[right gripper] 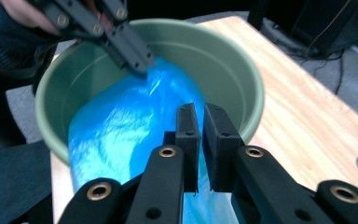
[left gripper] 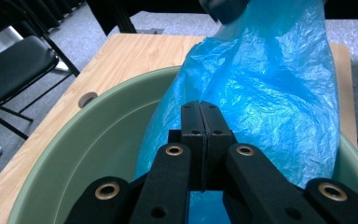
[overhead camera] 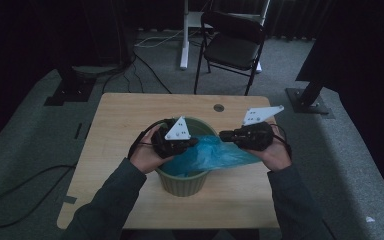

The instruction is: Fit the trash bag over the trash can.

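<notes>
A round green bucket (overhead camera: pixel 181 184) stands on the wooden table (overhead camera: pixel 125 115), towards its front. A thin blue plastic bag (overhead camera: pixel 215 155) lies across the bucket's mouth and out over its right rim. Over the bucket's left side, my left gripper (overhead camera: pixel 196 142) is shut on the bag's edge; in the left gripper view its jaws (left gripper: pixel 200 105) meet against the blue film (left gripper: pixel 270 93). My right gripper (overhead camera: pixel 222 135) hovers above the right rim and points left. In the right gripper view (right gripper: pixel 200 108) a narrow gap shows between its pads, and the bag (right gripper: pixel 121 126) passes beneath them.
A black folding chair (overhead camera: pixel 232 42) and a white stand leg (overhead camera: pixel 184 35) are on the carpet behind the table. A small round hole (overhead camera: pixel 219 107) is near the table's far edge. Cables run over the floor at the left.
</notes>
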The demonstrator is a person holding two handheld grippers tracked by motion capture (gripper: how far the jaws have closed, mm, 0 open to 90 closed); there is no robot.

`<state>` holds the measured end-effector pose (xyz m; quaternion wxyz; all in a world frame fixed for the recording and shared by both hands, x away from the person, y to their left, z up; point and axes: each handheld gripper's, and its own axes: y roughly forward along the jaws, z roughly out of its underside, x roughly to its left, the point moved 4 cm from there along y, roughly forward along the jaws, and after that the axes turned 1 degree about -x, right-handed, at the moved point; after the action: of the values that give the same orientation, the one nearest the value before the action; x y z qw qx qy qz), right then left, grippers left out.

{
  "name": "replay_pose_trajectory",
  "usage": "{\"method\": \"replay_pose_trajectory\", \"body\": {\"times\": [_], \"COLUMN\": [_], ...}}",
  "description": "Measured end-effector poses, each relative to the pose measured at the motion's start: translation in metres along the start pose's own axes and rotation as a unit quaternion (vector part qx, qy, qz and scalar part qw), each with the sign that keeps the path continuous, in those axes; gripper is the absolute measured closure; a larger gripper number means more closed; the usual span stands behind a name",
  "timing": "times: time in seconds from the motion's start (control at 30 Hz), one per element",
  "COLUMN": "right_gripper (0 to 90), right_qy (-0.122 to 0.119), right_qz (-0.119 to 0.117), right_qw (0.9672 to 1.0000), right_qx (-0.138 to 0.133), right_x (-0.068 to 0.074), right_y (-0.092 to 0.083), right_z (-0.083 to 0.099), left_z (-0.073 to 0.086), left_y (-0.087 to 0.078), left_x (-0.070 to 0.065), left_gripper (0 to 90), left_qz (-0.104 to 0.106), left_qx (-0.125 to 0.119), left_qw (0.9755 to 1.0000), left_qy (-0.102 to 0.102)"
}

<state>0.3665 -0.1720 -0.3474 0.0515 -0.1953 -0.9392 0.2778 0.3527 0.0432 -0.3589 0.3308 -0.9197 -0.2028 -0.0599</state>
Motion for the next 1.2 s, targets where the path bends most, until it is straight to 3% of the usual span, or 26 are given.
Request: {"method": "replay_pose_trajectory", "body": {"times": [0.23, 0.37, 0.53, 0.57, 0.7, 0.77, 1.2], "right_gripper": [84.1, 71.8, 66.4, 66.8, 86.3, 89.5, 89.9], "right_qy": [-0.014, -0.016, -0.011, -0.01, -0.017, -0.016, -0.01], "right_qz": [-0.03, -0.031, -0.037, -0.037, -0.029, -0.021, -0.004], "right_qw": [0.9993, 0.9993, 0.9992, 0.9992, 0.999, 0.9989, 0.9992], "right_qx": [0.016, 0.015, 0.011, 0.012, 0.031, 0.04, 0.038], "right_x": [0.012, 0.015, 0.014, 0.014, 0.015, 0.013, 0.009], "right_y": [0.011, 0.015, 0.02, 0.022, 0.028, 0.028, 0.014], "right_z": [0.007, 0.004, 0.0, -0.001, 0.0, 0.002, 0.009], "left_z": [0.002, 0.002, 0.001, 0.001, 0.002, 0.004, 0.016], "left_y": [0.002, 0.003, 0.002, 0.002, 0.0, -0.002, -0.009], "left_x": [0.0, -0.002, -0.002, -0.003, -0.002, 0.0, 0.006], "left_gripper": [89.2, 89.1, 89.1, 89.1, 89.4, 89.6, 89.6], "left_qz": [-0.001, -0.001, -0.001, -0.002, -0.008, -0.011, -0.022], "left_qx": [0.001, 0.0, -0.003, -0.004, -0.006, -0.006, -0.008], "left_qw": [1.0, 1.0, 1.0, 1.0, 1.0, 0.9999, 0.9996], "left_qy": [-0.002, -0.003, -0.001, -0.001, -0.001, -0.003, -0.017]}}
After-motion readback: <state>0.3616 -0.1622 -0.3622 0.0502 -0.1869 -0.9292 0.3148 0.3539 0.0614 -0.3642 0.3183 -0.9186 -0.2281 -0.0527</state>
